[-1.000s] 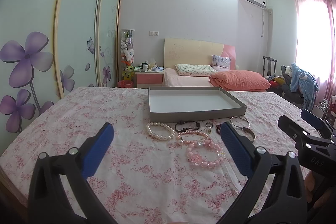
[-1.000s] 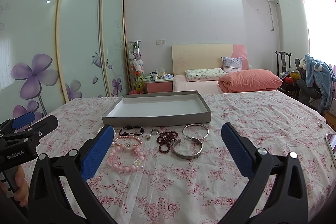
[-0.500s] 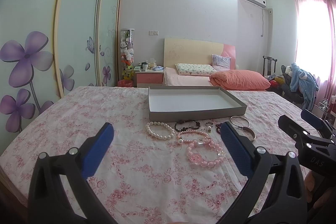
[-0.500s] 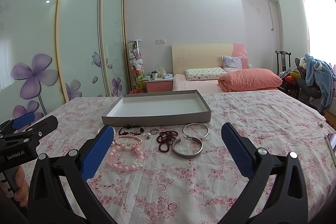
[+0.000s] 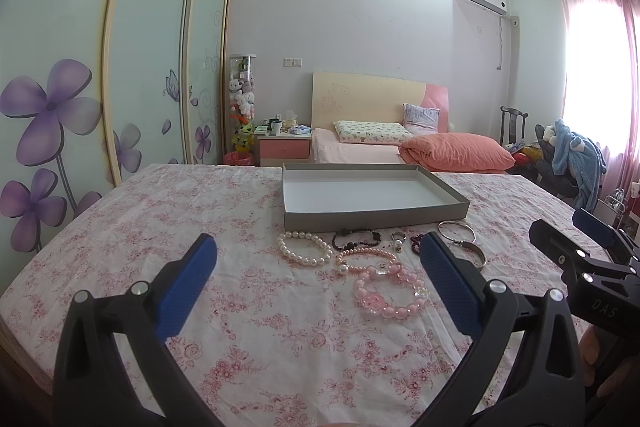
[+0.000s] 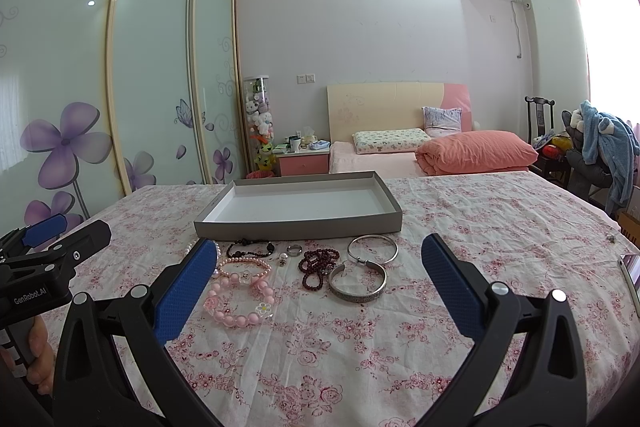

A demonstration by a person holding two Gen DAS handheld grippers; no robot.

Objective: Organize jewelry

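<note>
Writing: "GenRobot.AI" reads in white on the left gripper [image 6: 44, 239] body in the right wrist view; "DAS" shows on the right gripper [image 5: 576, 231] in the left wrist view.
Jewelry: a white pearl bracelet [image 5: 305, 247], a black bead bracelet [image 5: 356, 239], a chunky pink bead bracelet with a flower charm [image 5: 390, 293], a thin pink pearl strand [image 6: 244, 265], a small silver ring [image 6: 295, 249], dark red prayer beads [image 6: 318, 265], a thin silver bangle [image 6: 373, 249] and a broad silver cuff [image 6: 357, 283].
Where: all of it lies loose on the pink floral bedsheet [image 5: 160, 227], just in front of the shallow grey cardboard tray with a white inside [image 5: 372, 193] (nothing in it yet).
Left jaws: blue pads spread wide, gripping nothing, hanging above the sheet.
Right jaws: spread just as wide, nothing between them.
Since a second ago: no visible change; both grippers hold their places and the pieces lie exactly as before.
</note>
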